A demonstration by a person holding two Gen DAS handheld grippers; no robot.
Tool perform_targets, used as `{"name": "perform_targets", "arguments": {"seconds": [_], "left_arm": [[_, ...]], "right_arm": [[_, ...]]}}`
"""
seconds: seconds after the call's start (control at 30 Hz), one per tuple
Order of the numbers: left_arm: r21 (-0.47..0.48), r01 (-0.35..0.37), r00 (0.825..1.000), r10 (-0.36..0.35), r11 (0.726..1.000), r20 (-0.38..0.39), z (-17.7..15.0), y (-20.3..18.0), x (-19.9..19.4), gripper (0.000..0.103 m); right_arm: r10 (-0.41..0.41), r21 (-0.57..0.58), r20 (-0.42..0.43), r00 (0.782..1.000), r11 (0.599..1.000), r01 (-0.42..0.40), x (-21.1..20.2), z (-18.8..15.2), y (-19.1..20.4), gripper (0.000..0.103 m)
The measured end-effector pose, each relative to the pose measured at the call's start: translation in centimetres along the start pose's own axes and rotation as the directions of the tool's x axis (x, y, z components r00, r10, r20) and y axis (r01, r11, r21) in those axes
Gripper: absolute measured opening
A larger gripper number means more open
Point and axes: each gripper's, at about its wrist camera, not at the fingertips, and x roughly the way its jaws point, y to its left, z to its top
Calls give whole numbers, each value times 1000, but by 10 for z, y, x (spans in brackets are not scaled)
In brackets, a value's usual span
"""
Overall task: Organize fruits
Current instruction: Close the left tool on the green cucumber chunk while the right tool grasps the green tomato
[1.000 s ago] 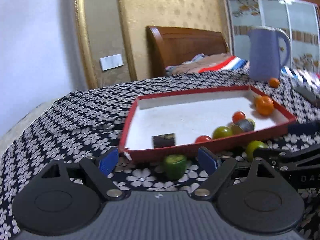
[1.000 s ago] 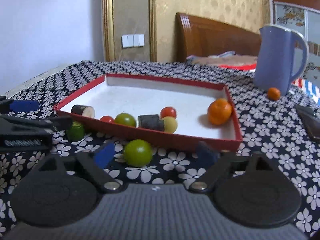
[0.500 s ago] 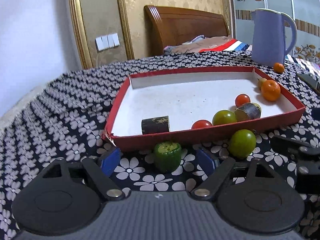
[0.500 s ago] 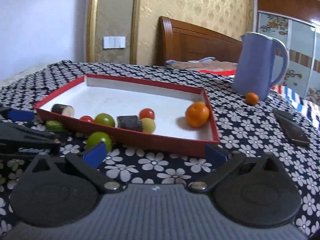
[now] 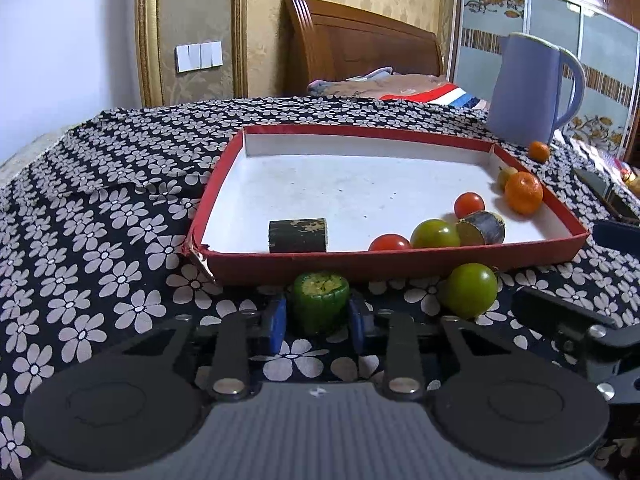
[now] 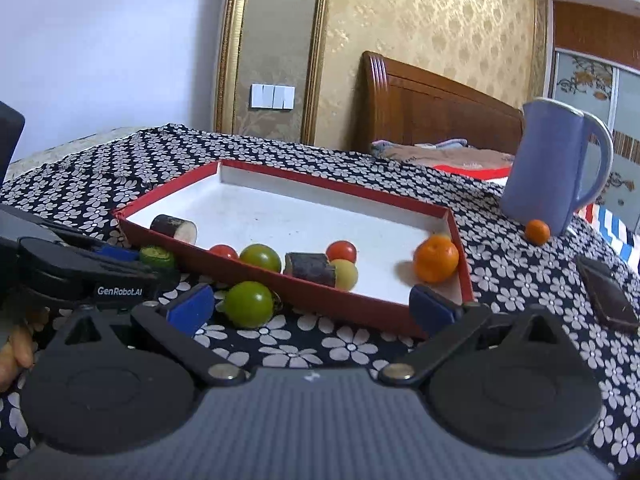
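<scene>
My left gripper (image 5: 318,322) is shut on a green cut fruit piece (image 5: 320,302) on the flowered cloth, just in front of the red tray's near wall (image 5: 400,266). The piece also shows in the right wrist view (image 6: 157,257), between the left gripper's blue pads. A green tomato (image 5: 472,290) lies on the cloth to its right, also seen in the right wrist view (image 6: 249,304). My right gripper (image 6: 312,306) is open and empty, the green tomato just inside its left pad. The tray holds two dark cylinders, red and green tomatoes and an orange (image 6: 436,260).
A blue-grey jug (image 6: 554,172) stands at the back right with a small orange (image 6: 537,232) beside it. A dark flat object (image 6: 606,294) lies on the cloth at the right. The tray's near left corner (image 5: 200,258) is torn.
My left gripper has closed its pads onto the green cut piece. My right gripper has drawn back and tilted; the green tomato now sits nearer its left pad.
</scene>
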Motion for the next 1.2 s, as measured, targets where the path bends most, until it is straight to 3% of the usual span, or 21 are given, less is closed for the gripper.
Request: {"name": "perform_targets", "arguments": {"seconds": [0.03, 0.1, 0.4, 0.53, 0.63, 0.77, 1.0, 1.2], "left_arm": [[-10, 8, 1000, -8, 1000, 1, 0, 1, 0, 30], [-21, 17, 1000, -17, 1000, 3, 0, 3, -1, 30], [-12, 9, 1000, -8, 1000, 2, 1, 1, 1, 30], [3, -2, 1000, 2, 1000, 1, 2, 0, 3, 29], [15, -12, 1000, 12, 1000, 3, 3, -3, 4, 29], [16, -13, 1000, 13, 1000, 5, 2, -3, 5, 29], [19, -13, 1000, 13, 1000, 6, 2, -2, 5, 29], [13, -7, 1000, 7, 1000, 6, 2, -1, 5, 29]], "right_arm": [[6, -5, 1, 1000, 1000, -6, 1, 1, 1, 102], [23, -16, -34, 999, 1000, -23, 4, 3, 3, 85], [68, -50, -124, 990, 996, -75, 23, 4, 15, 80], [92, -46, -158, 983, 994, -100, 32, 3, 19, 67], [101, -52, -166, 981, 992, -111, 36, 5, 22, 66], [120, -60, -182, 976, 989, -133, 42, 9, 26, 57], [131, -40, -186, 974, 989, -141, 48, 7, 27, 33], [118, -23, -175, 977, 992, -124, 43, 6, 25, 33]]}}
